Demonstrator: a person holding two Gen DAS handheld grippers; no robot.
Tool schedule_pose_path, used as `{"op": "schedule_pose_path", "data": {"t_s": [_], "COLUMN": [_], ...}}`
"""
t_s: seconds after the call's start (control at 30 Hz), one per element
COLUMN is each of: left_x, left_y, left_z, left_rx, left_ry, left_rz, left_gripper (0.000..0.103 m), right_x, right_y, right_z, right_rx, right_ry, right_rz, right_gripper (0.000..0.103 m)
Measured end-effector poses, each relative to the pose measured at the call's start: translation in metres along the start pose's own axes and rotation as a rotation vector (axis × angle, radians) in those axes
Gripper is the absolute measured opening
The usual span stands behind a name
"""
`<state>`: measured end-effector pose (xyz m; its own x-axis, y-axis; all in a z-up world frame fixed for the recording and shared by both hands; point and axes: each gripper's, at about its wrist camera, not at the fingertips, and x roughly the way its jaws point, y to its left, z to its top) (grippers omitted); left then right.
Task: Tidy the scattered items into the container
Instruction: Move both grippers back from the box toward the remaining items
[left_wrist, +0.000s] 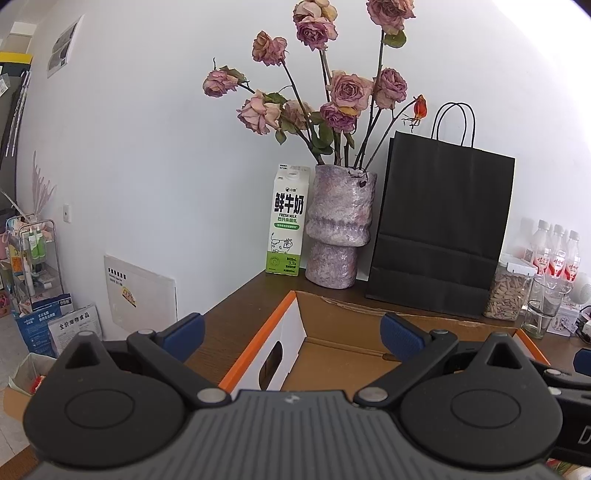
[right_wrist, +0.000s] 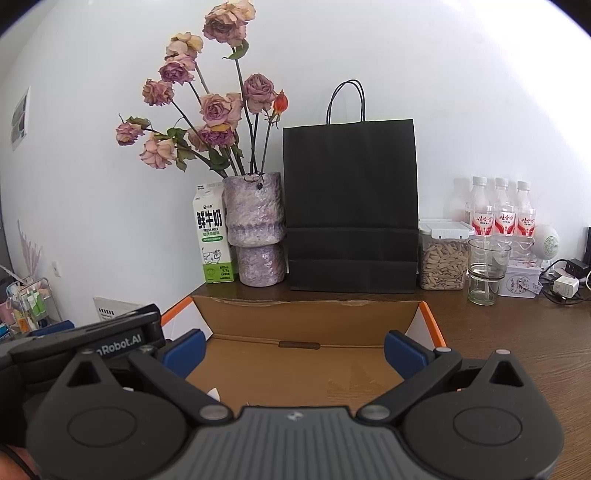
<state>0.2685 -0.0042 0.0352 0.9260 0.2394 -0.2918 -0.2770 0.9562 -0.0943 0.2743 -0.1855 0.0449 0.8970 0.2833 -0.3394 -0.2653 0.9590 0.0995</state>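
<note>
Both grippers w/ blue pads spread wide, nothing btwn them: left gripper (left_wrist: 291, 338) hangs over the near-left corner of the cardboard box (left_wrist: 354, 350), right gripper (right_wrist: 294, 352) over its open interior, left unit visible just beside it at the lower left. Box sits on the brown desk (right_wrist: 517, 332), orange-edged flaps up, mostly bare floor inside; scattered items not identifiable in either view. Behind box, along the wall: milk carton (right_wrist: 213, 243), purple vase (right_wrist: 256, 236) w/ dried roses, black paper bag (right_wrist: 351, 206), seed jar (right_wrist: 443, 258), glass (right_wrist: 485, 271), water bottles (right_wrist: 500, 214).
</note>
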Motion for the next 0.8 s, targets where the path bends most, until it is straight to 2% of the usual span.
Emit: {"op": "schedule_pose_path", "data": {"t_s": [0.3,0.8], "left_x": [-0.011,-0.066], "left_y": [0.003,0.023], "left_z": [0.005,0.01], "left_rx": [0.011,0.066], "left_ry": [0.006,-0.041], "left_rz": [-0.031,-0.066], "left_gripper": [0.103,0.103], "right_x": [-0.013,-0.064], "right_y": [0.002,0.01], "right_z": [0.003,-0.001], "right_rx": [-0.007,-0.052], "right_ry": [-0.022,-0.046], "right_rz": [0.002,0.008], "right_gripper": [0.103,0.103]}}
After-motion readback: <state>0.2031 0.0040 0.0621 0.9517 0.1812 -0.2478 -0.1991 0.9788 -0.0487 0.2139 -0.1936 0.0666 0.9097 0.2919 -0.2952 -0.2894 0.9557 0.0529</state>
